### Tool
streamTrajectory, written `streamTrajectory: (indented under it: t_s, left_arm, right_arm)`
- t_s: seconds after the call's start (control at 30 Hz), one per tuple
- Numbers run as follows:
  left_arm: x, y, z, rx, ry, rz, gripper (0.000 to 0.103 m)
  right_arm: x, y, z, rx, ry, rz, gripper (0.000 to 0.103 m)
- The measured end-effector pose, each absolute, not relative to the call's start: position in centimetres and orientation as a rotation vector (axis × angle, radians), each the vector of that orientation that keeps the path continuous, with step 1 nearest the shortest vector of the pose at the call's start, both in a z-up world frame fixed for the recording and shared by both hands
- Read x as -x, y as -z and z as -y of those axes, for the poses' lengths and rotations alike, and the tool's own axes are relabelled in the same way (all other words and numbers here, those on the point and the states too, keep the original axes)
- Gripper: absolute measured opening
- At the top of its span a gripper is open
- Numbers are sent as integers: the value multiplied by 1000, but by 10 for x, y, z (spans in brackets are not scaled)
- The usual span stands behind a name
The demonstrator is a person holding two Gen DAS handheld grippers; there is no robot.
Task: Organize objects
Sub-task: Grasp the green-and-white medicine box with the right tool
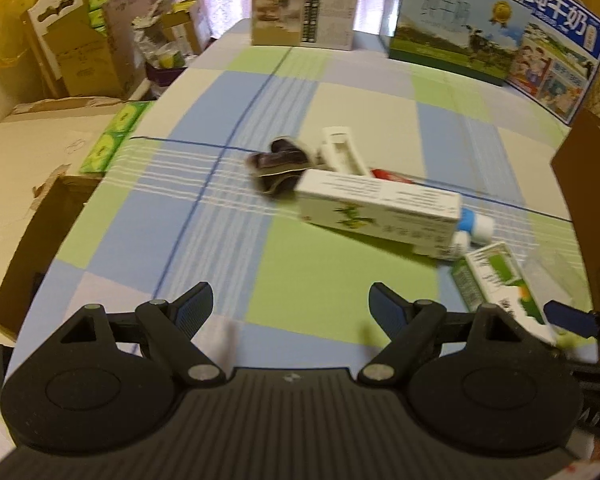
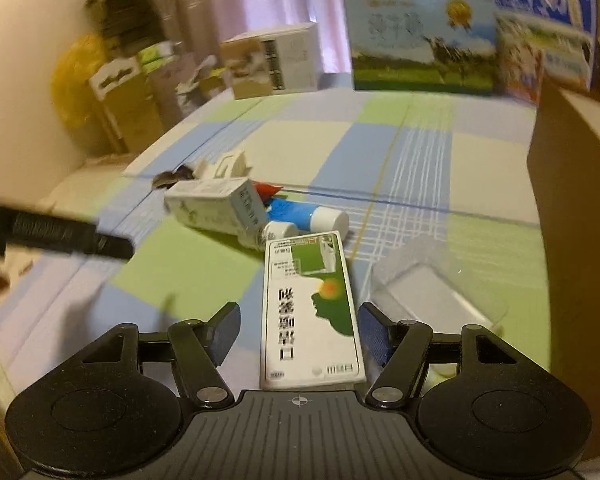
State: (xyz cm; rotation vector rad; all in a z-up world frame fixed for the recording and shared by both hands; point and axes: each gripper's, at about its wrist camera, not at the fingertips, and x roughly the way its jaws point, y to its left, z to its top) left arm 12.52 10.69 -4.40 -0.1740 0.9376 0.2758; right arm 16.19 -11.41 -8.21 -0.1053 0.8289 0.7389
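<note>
Brown cardboard forms the box point(image 2: 572, 240) standing at the right edge of the checked tablecloth point(image 1: 332, 280); its interior is not visible from either wrist view. My right gripper point(image 2: 296, 332) is spread wide, one finger on each side of the green-and-white carton point(image 2: 310, 312) lying flat on the cloth, with a gap on the left side; contact on the right side cannot be confirmed. The carton's large characters are too blurred to read reliably. Just right of it lies an empty clear plastic tray point(image 2: 432, 300). My left gripper point(image 1: 290, 306) is also wide open, above bare cloth, holding nothing.

Beyond the carton lies a pile: a long white box with green print point(image 1: 380, 210), a blue-and-white tube point(image 2: 308, 214) touching it, a white plastic holder point(image 1: 344, 152) and a dark wrapped item point(image 1: 280, 168).

At the far edge stand a beige box point(image 1: 304, 10) and two milk cartons; the blue one point(image 1: 562, 46) reads "纯牛奶".
</note>
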Motion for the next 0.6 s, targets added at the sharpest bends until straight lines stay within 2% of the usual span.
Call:
streamTrajectory:
  t_s: [0.17,0.23,0.47,0.6]
  left_arm:
    - [-126,45,-115,219,-272,-940,82]
    - [-127,44,-114,228,-263,-934,82]
    - [-129,44,-109,213,-237,-932,82]
    - [-131,44,-111,235,-242,-932,82]
  right_arm:
    - [-169,92,102,151,-706,-847,61]
    - [-167,94,104,165,-689,-862,54]
    - [-153,86,117,186,-673,-970,54]
    - [-157,88,108,181,-672,-954,56]
